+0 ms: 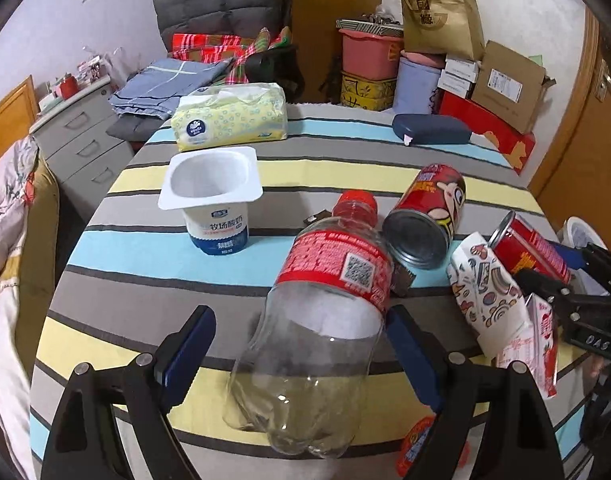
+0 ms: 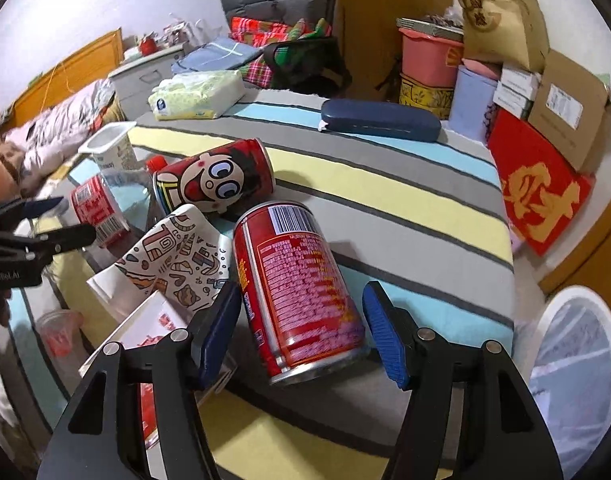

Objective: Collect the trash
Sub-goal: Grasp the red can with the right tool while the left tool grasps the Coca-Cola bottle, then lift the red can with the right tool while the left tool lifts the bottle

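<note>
My left gripper (image 1: 301, 352) is open, its blue pads on either side of a clear plastic bottle (image 1: 317, 328) with a red label and cap, lying on the striped table. My right gripper (image 2: 305, 324) is open around a red can (image 2: 295, 284) lying on its side; a gap shows by the right pad. A second red can with a cartoon face (image 2: 215, 178) lies behind it, also in the left wrist view (image 1: 429, 216). A patterned paper cup (image 2: 177, 256), a pink carton (image 1: 533, 344) and a white yogurt cup (image 1: 213, 196) lie nearby.
A tissue pack (image 1: 229, 116) and a dark blue case (image 1: 431, 128) sit at the table's far end. A white bin with a liner (image 2: 577, 364) stands right of the table (image 2: 405, 200). Boxes, bags and a pink tub are stacked behind. A small red lid (image 1: 419, 446) lies near the front edge.
</note>
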`<state>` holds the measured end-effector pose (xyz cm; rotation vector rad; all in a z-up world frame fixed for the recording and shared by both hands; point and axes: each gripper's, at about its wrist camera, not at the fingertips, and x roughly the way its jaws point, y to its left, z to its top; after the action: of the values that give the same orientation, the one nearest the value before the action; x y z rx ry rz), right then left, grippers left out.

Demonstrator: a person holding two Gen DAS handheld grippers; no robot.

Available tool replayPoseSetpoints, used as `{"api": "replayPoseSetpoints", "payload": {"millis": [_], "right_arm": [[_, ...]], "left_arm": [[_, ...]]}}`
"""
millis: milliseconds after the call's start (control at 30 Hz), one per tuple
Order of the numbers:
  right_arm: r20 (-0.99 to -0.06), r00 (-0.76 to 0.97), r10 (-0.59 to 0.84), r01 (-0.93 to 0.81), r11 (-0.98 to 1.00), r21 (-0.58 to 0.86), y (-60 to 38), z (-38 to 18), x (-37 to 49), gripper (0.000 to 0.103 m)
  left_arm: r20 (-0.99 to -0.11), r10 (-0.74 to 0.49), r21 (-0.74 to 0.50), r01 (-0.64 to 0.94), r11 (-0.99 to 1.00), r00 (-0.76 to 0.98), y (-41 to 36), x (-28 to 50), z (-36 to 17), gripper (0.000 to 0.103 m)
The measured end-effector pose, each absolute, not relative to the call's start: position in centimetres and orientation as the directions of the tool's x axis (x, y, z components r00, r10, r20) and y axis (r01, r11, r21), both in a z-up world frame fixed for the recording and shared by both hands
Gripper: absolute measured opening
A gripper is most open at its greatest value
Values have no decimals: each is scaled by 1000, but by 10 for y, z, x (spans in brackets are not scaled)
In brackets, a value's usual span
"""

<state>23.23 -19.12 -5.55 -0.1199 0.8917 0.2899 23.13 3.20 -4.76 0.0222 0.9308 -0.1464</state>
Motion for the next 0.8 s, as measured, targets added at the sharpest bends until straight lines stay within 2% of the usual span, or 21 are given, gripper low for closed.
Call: {"api": "replayPoseSetpoints", "payload": {"millis": [200,267,400,467,800], "right_arm": [[-785,582,212,-327,945,12,-183,-58,241,65],[-787,582,205,-309,951,19,-184,-58,241,65],[-786,579,217,-296,954,46,-187,-60,240,64],[-786,576,224,-291,955,59,-188,-60,239,60],[-774,598,208,-229,970,83,-198,-58,232,57]], "left_arm": [[-814,-145,-50,182,982,563,23,238,-51,85],[-819,-158,-57,195,979,552,20,238,-54,76],[-831,-167,-74,191,979,530,20,240,-61,68],[-828,-179,-91,187,978,532,20,238,-60,63],[-811,-187,-106,174,979,555,19,227,-55,62]]}}
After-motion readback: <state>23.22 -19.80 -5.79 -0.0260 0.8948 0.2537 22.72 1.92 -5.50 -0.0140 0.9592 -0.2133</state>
